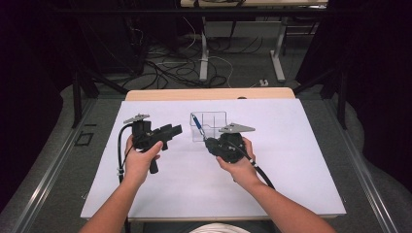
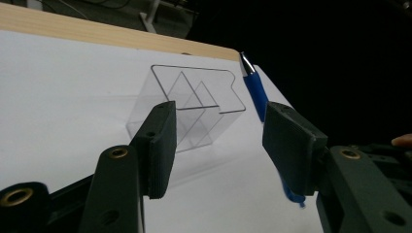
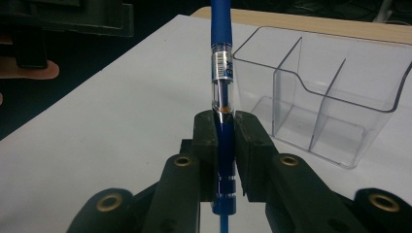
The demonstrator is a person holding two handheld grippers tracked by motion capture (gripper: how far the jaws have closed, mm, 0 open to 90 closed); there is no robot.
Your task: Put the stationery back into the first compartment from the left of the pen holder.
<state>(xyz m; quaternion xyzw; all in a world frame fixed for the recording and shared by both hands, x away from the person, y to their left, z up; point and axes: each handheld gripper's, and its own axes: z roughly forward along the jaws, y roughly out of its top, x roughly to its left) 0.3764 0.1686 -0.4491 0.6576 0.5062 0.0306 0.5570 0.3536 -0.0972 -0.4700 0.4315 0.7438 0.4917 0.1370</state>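
A blue pen [image 3: 222, 68] stands clamped between the jaws of my right gripper [image 3: 224, 145], which is shut on its lower barrel. In the high view the right gripper [image 1: 210, 143] holds the pen [image 1: 196, 123] just left of a clear plastic organizer [image 1: 210, 125] with several compartments. The organizer [image 3: 330, 97] sits upright on the white table sheet, apart from the pen. My left gripper [image 1: 176, 129] hovers left of the organizer with its jaws open and nothing between them. In the left gripper view, the organizer [image 2: 189, 104] and the pen [image 2: 255, 90] lie beyond its open jaws [image 2: 218, 141].
A white sheet [image 1: 145, 184] covers the table, whose wooden far edge [image 1: 209, 93] shows behind it. Cables and desk legs lie on the floor beyond. A black frame stands at both sides of the table.
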